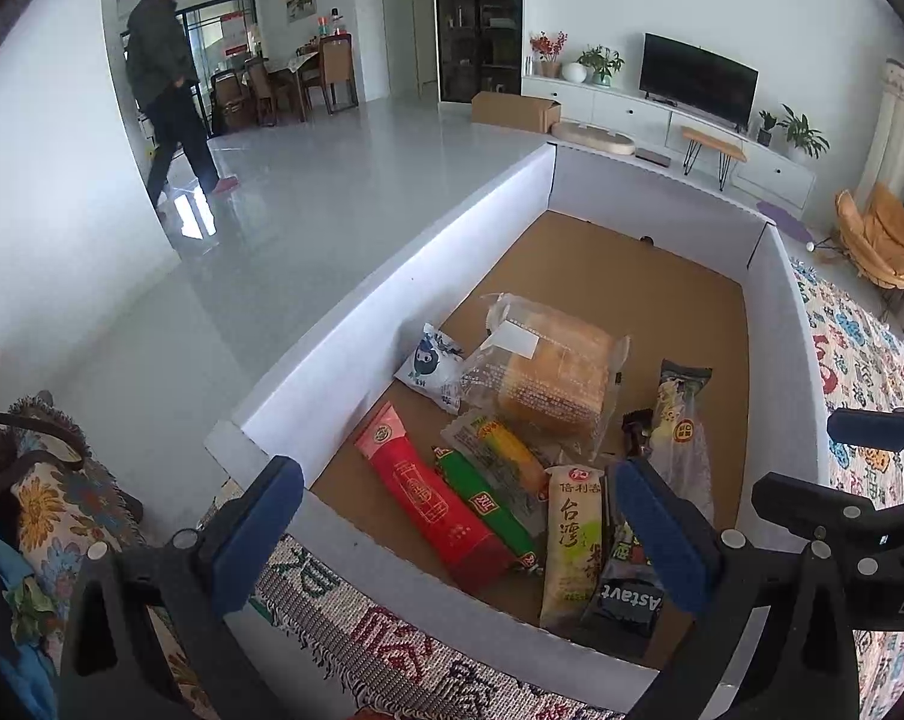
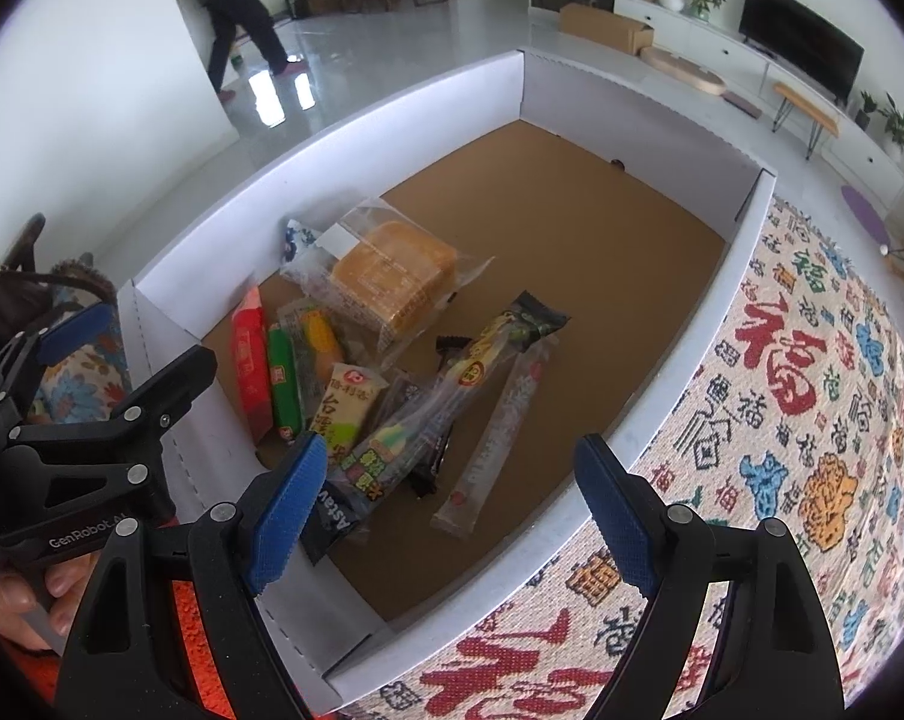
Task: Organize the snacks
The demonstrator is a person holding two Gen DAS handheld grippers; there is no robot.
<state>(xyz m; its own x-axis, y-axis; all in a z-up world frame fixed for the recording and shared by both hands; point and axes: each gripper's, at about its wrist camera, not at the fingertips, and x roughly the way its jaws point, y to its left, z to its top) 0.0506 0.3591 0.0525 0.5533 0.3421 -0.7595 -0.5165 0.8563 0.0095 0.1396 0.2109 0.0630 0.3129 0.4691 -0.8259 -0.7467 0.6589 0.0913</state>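
Several snack packets lie heaped at the near left of a white-walled cardboard box [image 2: 679,360] with a brown floor. The right gripper [image 2: 452,516] hangs over the box's near edge, jaws spread wide and empty, the heap just ahead between its pads. The left gripper [image 1: 452,534] is likewise spread and empty above the near wall. A cream packet [image 1: 571,546] reads "台湾"; a black wrapper [image 1: 625,600] shows "Astav". A bagged bread loaf [image 1: 553,378] lies farther in.

White walls and a glossy pale tiled floor [image 1: 332,192]; a dark television [image 1: 697,79] sits on a long white cabinet [image 1: 619,108], dining chairs [image 1: 332,69] stand beyond.
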